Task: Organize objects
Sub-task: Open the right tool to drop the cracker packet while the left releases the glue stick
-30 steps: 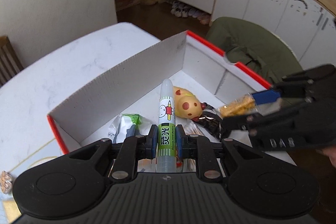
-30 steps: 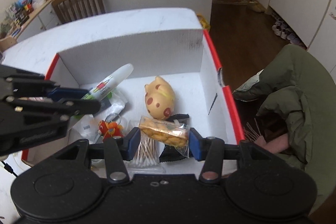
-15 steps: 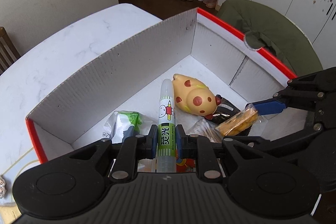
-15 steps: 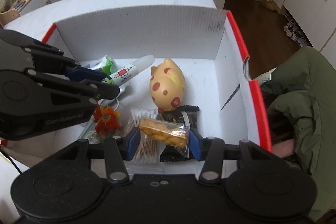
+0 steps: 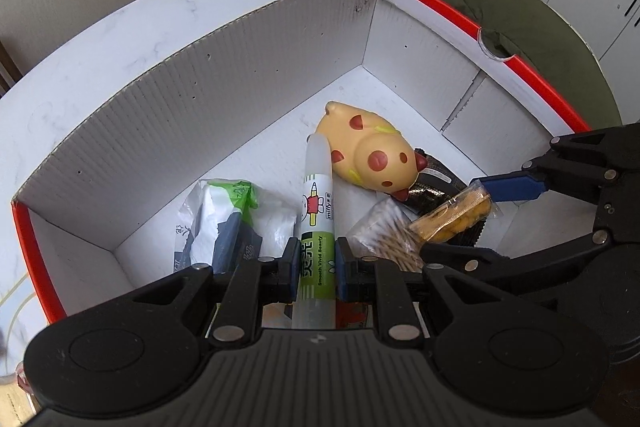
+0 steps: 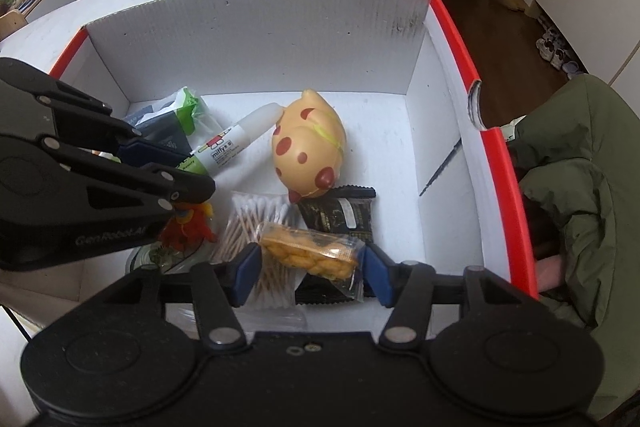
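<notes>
One red-rimmed white cardboard box is recorded on a white table. Contents counted: one spotted yellow squeeze toy, one black snack packet, one bag of cotton swabs, one green-and-white packet, one red toy figure. One glue stick is clamped between the nearly closed jaws of the left gripper, above the box's near left. One orange cracker packet is gripped in the moderately parted jaws of the right gripper, over the near floor.

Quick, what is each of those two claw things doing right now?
Left gripper: shut on the glue stick.
Right gripper: shut on the snack packet.
</notes>
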The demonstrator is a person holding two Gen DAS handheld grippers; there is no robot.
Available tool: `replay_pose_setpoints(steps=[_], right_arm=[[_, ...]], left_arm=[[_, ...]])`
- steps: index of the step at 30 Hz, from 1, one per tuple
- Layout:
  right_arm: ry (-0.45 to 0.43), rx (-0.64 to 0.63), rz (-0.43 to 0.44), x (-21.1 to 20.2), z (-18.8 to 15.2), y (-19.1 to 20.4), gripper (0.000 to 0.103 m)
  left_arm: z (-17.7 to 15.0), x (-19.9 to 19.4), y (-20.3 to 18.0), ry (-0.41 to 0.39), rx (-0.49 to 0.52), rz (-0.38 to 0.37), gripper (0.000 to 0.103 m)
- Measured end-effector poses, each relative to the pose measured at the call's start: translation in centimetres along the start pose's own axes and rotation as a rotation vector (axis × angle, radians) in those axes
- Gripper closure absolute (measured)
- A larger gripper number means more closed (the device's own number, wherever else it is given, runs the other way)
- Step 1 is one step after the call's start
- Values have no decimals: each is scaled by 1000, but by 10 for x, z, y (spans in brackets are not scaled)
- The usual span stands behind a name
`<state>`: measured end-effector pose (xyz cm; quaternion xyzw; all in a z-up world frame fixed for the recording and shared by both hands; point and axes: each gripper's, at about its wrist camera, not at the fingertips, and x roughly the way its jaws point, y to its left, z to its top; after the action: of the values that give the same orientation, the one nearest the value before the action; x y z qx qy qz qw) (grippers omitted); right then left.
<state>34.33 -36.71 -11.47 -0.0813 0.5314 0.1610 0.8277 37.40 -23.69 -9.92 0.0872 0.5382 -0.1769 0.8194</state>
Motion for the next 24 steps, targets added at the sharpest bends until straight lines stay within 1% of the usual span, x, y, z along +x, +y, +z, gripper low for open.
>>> replay_pose_setpoints(steps=[5,8,12,17,18,19,24], right_arm=[[-22,-4,14,-7,-4,0,39],[-46,-4,20,-15,-5,1,32],[-69,-1,22,-27,-6,1,32],[-108,15,33,-45,-9,0,30],[-116,20,34,-49,-9,0,26],[-125,25,35,-53,-10,0,24],[-169,20,40,-77,-11,5,23]], left_arm=[[-2,-2,5,-8,-38,-25,85],[-5,-6,7,-21,-49,-38,83],[-8,-15,7,-47,-54,-53,82],[-13,-31,9,-94,-65,-81,82],[-15,-34,9,-106,-62,-87,82],[-16,-38,9,-118,-61,-90,82],[-23,-56,11,-174,-58,-105,82]])
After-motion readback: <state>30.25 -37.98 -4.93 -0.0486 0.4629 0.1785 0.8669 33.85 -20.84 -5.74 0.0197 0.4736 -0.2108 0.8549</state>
